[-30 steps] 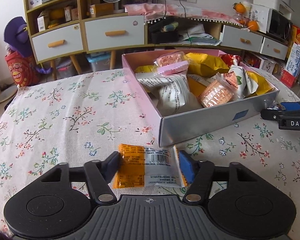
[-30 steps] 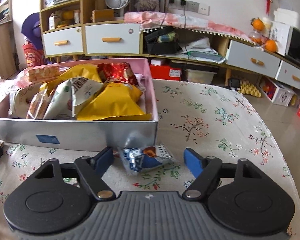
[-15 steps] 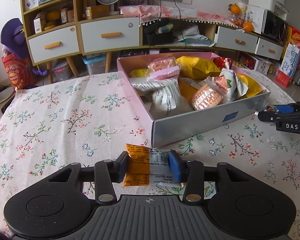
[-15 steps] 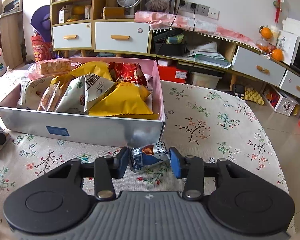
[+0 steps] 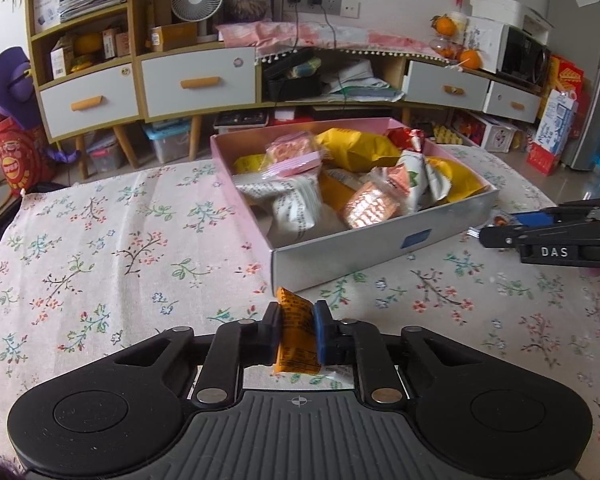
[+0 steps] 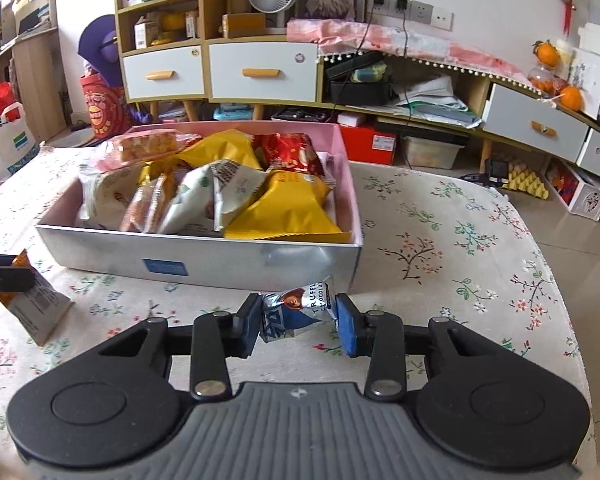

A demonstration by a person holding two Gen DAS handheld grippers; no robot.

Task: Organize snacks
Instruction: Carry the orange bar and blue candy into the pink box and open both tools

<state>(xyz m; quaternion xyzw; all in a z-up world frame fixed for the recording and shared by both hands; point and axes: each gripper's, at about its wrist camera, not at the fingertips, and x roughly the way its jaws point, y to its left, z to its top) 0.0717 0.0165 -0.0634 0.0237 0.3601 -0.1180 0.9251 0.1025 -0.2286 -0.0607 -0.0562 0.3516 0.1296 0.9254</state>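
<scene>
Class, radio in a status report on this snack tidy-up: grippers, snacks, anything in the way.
Left gripper closing on orange packet. Right gripper closing on blue truffle packet. Snack box ahead, already heaped. Nothing in the way.

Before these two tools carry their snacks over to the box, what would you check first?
1. Left tool closing on the orange packet, packet between its pads: ok.
2. Right tool closing on the truffle chocolate packet: ok.
3. Orange packet off the tablecloth: cannot tell.
4. Room left in the box: not ok at its packed right end; a gap shows at the left front.
5. Path to the box unobstructed: ok.
</scene>
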